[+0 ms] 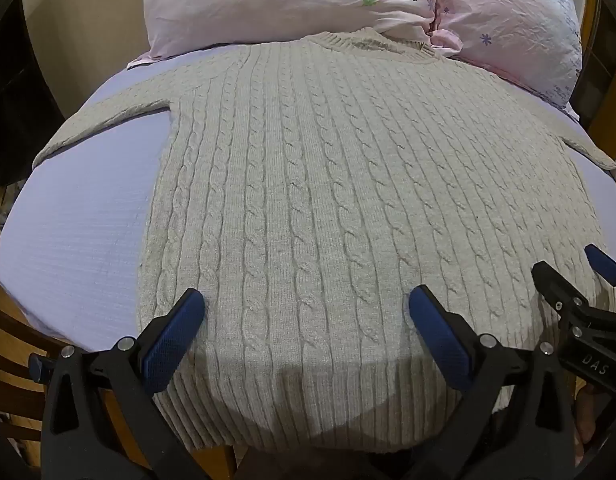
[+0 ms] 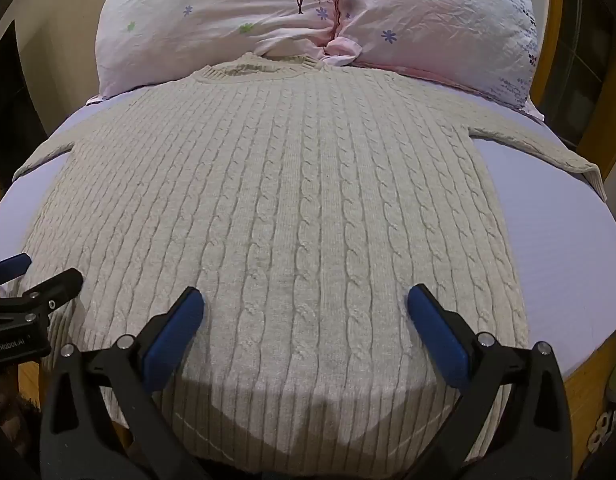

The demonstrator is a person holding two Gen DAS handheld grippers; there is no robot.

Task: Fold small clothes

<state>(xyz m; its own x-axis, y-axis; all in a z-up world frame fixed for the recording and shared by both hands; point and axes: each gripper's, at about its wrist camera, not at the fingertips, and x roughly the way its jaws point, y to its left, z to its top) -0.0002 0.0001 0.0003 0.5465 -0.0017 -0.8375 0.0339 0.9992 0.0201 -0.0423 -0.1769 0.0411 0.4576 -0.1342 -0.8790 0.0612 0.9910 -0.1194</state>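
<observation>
A cream cable-knit sweater (image 1: 327,184) lies flat and face up on the lilac bed sheet (image 1: 80,240), collar at the far end, both sleeves spread out to the sides. It also shows in the right wrist view (image 2: 292,200). Its ribbed hem hangs over the near edge of the bed. My left gripper (image 1: 306,308) is open and empty, above the hem on the sweater's left half. My right gripper (image 2: 306,306) is open and empty, above the hem on the right half. Each gripper shows at the edge of the other's view: the right one (image 1: 587,280), the left one (image 2: 36,276).
Two pink flowered pillows (image 2: 308,20) lie at the far end, touching the sweater's collar. A wooden bed frame (image 1: 16,360) runs around the mattress. Bare sheet (image 2: 567,240) lies to the right of the sweater.
</observation>
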